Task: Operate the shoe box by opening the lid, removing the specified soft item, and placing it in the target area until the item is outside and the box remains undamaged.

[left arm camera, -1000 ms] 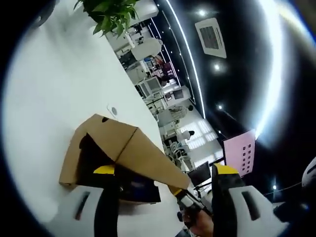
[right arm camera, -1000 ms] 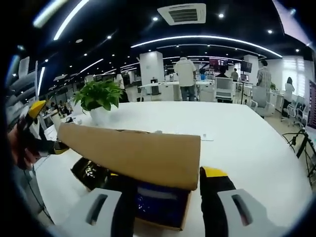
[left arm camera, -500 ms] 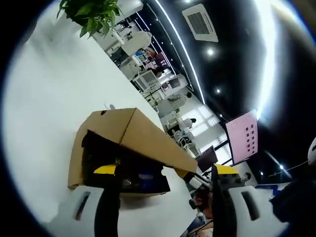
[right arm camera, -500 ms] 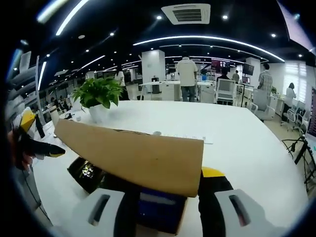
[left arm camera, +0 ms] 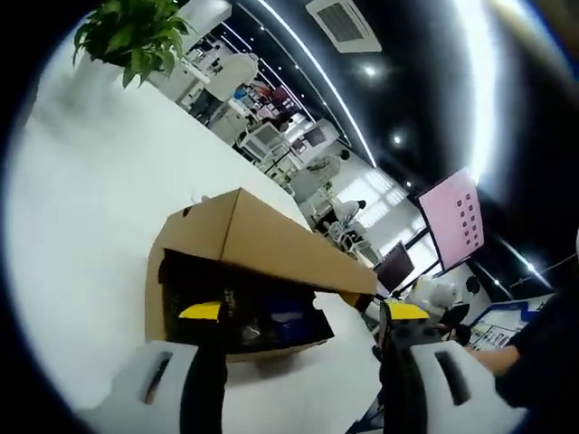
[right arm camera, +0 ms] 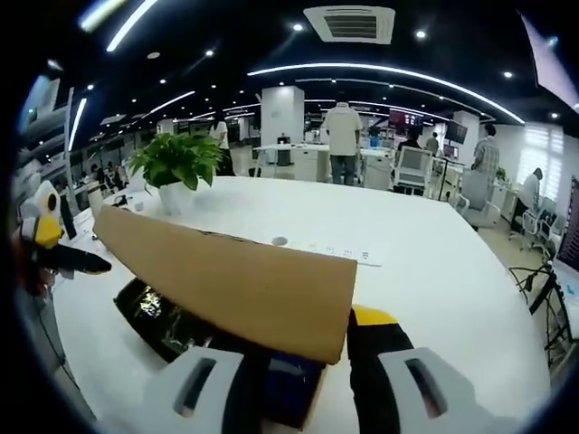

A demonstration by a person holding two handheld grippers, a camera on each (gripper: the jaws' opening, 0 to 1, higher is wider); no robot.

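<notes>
1. The table (right arm camera: pixel 452 262) is white and spreads ahead of both hand-held grippers, with a plant (right arm camera: pixel 176 163) at its far side.
2. The box (left arm camera: pixel 194 262) sits on the table just ahead of the left hand-held gripper (left arm camera: pixel 303 334). In the right gripper view it lies under and just beyond the right hand-held gripper (right arm camera: pixel 308 353).
3. The lid (right arm camera: pixel 235 289) is a brown flap raised over the opening, slanting across the right gripper view just above that gripper's jaws. Over the last second it has swung a little higher and the dark opening has widened, so the opening step looks well along but, I judge, unfinished.
4. The soft item (left arm camera: pixel 258 316) seems to be the dark glossy bundle with some blue inside the box, between and just beyond the left jaws. It is not out yet.
5. The left hand-held gripper shows at the left edge of the right gripper view, beside the lid's far corner, and has drifted outward since a second ago. Its jaws are spread and hold nothing.
6. The right hand-held gripper's jaws stand apart. The lid edge covers their tips, so I cannot tell whether they touch it.
</notes>
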